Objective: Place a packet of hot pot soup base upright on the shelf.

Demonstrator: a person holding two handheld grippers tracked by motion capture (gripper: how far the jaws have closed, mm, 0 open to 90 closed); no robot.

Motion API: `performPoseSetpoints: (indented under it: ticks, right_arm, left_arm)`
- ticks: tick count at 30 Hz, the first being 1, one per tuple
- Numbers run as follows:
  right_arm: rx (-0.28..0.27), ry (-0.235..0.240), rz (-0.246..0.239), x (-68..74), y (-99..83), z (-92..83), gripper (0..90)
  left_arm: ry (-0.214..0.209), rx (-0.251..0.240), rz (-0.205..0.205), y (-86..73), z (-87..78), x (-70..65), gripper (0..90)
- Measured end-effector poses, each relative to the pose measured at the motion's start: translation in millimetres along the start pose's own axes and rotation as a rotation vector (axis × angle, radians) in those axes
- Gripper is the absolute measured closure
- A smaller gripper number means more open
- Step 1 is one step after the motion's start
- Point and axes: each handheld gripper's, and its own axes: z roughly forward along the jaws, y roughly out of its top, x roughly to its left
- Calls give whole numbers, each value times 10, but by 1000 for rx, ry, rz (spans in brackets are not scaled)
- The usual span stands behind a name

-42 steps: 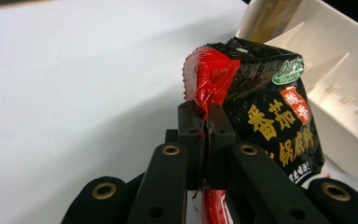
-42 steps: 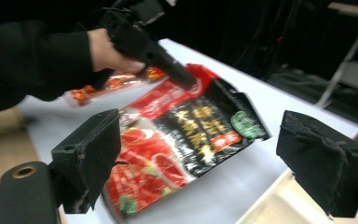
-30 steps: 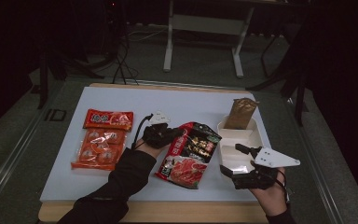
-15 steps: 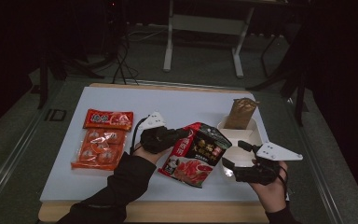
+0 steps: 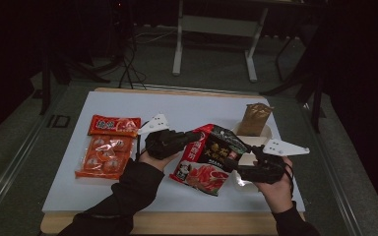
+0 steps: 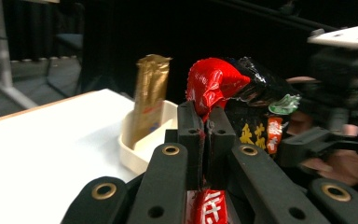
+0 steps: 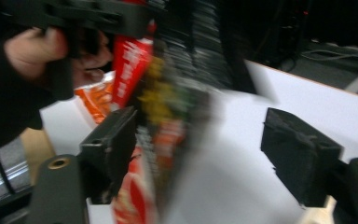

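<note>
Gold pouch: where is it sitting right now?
High view: the gold pouch stands upright in the cream tray at the table's far right, just behind the red-and-black bag.

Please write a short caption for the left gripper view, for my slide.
Left gripper shut on the red-and-black snack bag, beside a gold pouch standing in a cream tray.
</note>
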Motion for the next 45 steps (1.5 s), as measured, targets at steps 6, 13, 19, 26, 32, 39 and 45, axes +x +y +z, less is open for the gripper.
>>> performPoseSetpoints:
  ticks: [6, 13, 19, 26, 32, 39, 45]
  right_arm:
    - [44, 1, -6, 57, 71, 47, 735]
    - [53, 52, 46, 4, 140, -16, 777]
    - [40, 50, 23, 28, 243, -95, 788]
    - [25, 45, -3, 51, 366, -159, 791]
    - [8, 53, -17, 42, 454, -206, 791]
    - [16, 53, -32, -16, 526, -231, 790]
    - [-9, 43, -29, -98, 576, -295, 789]
  left_arm:
    - [-17, 14, 1, -33, 14, 13, 879]
    - [-52, 28, 23, -37, -4, -5, 870]
    - [-58, 11, 63, -12, -35, -55, 841]
    - [-42, -14, 60, -39, -53, -70, 666]
    - [5, -20, 36, -14, -135, -90, 352]
    - [49, 52, 29, -35, -242, -95, 47]
    - [64, 93, 25, -137, -376, -81, 19]
